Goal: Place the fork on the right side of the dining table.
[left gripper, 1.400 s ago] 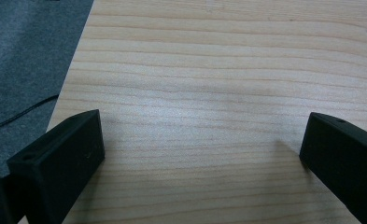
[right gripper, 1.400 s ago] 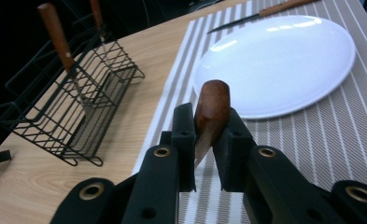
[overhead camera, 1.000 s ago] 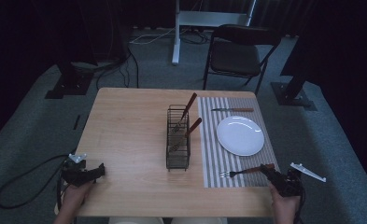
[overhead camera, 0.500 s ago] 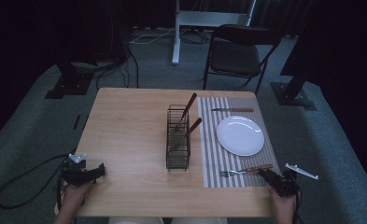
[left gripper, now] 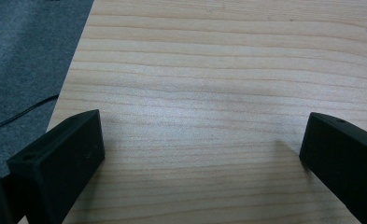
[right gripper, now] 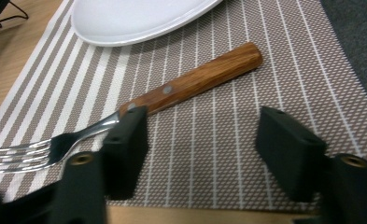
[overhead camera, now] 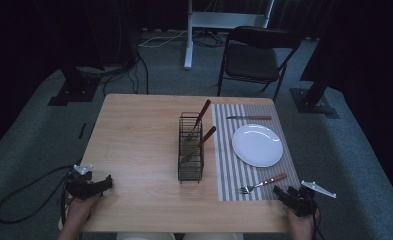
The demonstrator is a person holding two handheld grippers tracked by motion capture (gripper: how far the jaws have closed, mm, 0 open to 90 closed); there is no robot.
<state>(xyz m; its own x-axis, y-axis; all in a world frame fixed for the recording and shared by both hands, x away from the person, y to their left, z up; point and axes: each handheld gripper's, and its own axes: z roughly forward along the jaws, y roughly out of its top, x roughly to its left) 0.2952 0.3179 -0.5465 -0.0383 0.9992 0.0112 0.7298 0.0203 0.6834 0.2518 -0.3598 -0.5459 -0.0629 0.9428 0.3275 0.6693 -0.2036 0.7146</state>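
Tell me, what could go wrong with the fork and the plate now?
The wooden-handled metal fork lies on the striped placemat just ahead of the open right gripper. One black jaw sits close by its neck, so a forward nudge might push it askew. The round white plate lies close behind the fork, which might slide and knock the rim.

Fork (overhead camera: 262, 183) on mat (overhead camera: 254, 155) nr plate (overhead camera: 257, 145)
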